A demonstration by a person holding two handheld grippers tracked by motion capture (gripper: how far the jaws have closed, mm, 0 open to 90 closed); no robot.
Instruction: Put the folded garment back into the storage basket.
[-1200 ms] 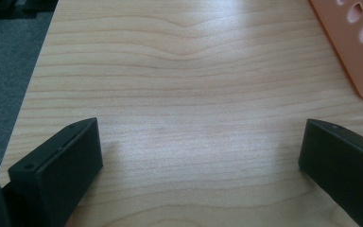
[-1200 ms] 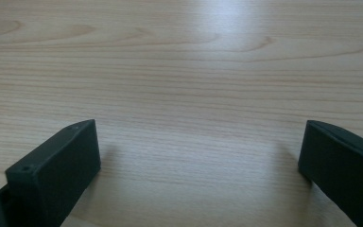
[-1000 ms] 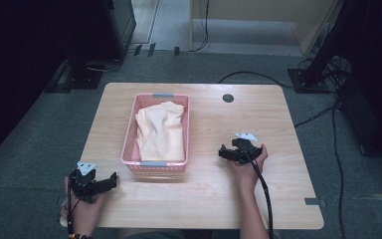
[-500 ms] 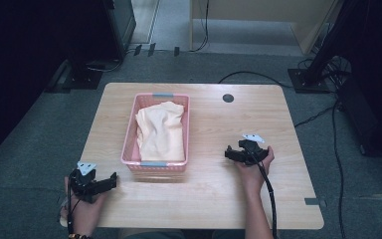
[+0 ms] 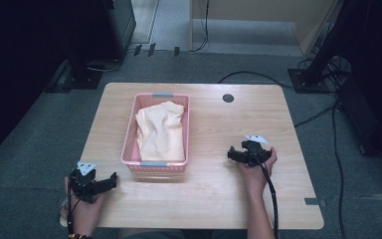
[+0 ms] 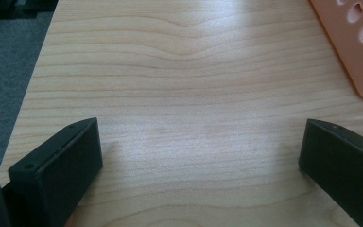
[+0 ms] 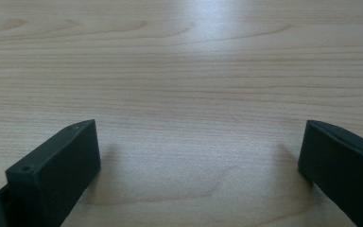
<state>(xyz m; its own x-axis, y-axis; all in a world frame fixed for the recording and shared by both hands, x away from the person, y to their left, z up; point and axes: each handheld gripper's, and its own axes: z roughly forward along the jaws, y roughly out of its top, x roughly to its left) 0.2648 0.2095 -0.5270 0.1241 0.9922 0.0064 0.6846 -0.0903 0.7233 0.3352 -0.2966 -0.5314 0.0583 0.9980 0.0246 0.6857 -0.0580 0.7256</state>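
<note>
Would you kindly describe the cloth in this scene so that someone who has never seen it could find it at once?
Start at the light wooden table and find the pink perforated plastic basket left of its middle. The pale cream, crumpled cloth lies inside it, covering most of its floor. It is the one soft, folded thing there, apart from the black left gripper and black right gripper.
</note>
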